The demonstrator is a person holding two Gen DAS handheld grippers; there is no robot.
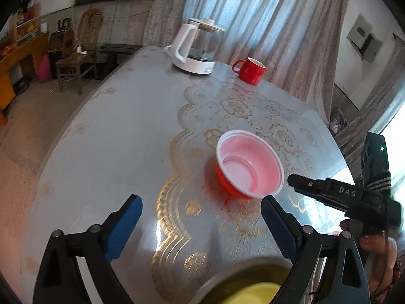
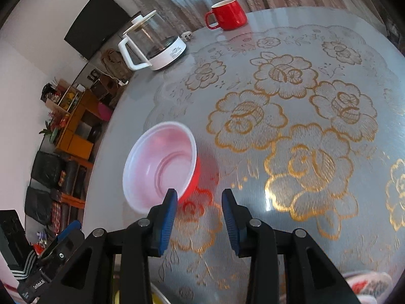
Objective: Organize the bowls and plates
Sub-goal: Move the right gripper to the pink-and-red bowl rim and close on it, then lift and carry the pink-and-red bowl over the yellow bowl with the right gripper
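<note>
Red outside and white inside, the bowl (image 1: 249, 164) sat upright mid-desk (image 1: 121, 136), free for either claw. Left claw (image 1: 201, 224) was wide and empty, hovering short of it; right claw (image 2: 198, 219), narrower and empty, neared its rim. Only the left view showed a yellow dish (image 1: 253, 291) beneath; only the right, a patterned plate (image 2: 367, 285).

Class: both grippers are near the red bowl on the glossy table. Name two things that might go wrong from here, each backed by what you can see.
1. The red bowl looks light and tilted; the open right gripper has one finger at its rim and might tip or push it across the glossy table.
2. The open left gripper hangs just above another dish, which it might bump when moving.
</note>
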